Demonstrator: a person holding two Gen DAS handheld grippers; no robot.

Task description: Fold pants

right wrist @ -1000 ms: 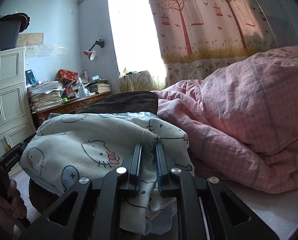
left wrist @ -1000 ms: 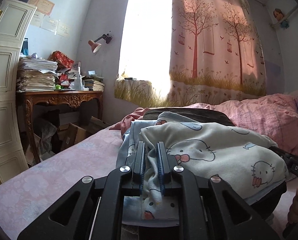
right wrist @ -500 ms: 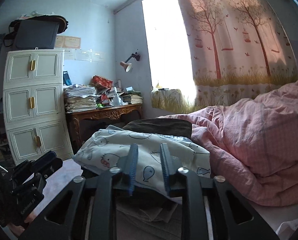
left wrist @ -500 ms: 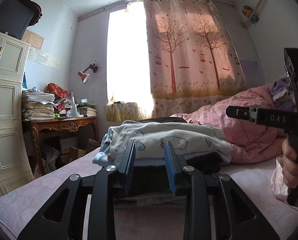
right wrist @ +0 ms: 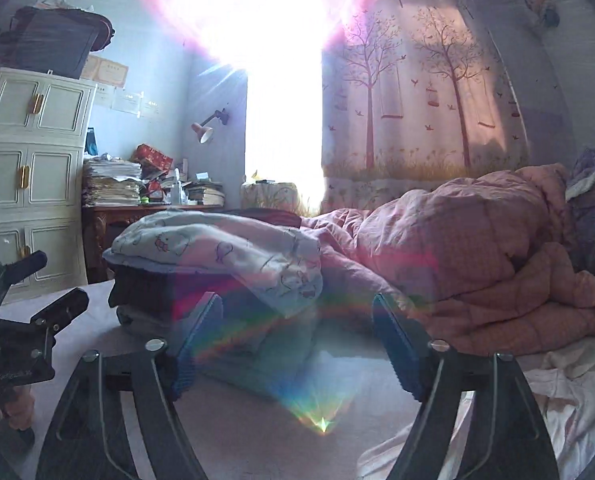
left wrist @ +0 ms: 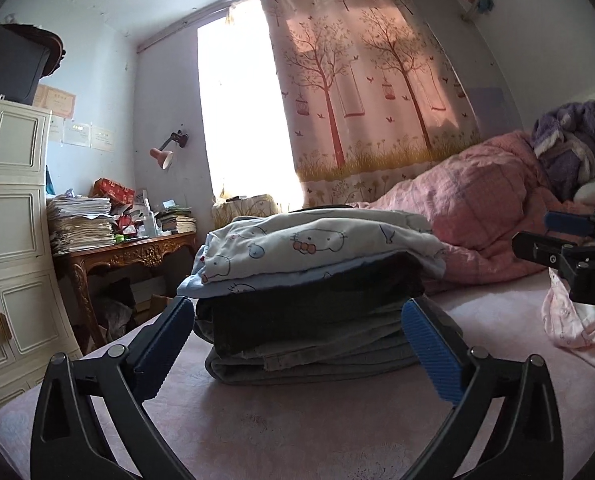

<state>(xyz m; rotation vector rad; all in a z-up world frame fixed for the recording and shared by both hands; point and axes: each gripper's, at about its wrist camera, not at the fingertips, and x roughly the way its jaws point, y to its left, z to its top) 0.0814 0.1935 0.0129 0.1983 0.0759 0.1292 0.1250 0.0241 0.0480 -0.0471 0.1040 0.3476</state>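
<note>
Opening with nothing between their jaws, the left hand-held gripper [left wrist: 297,344] and right hand-held gripper [right wrist: 297,344] should back straight off, leaving the folded pants [left wrist: 321,244] square on the stack [left wrist: 309,332].

Both wrist views look level, close, sharing the clothes stack [left wrist: 309,292].

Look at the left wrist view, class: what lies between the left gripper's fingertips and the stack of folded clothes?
Only bare pink bed sheet. The opening left gripper holds nothing, and the stack sits just beyond it.
</note>
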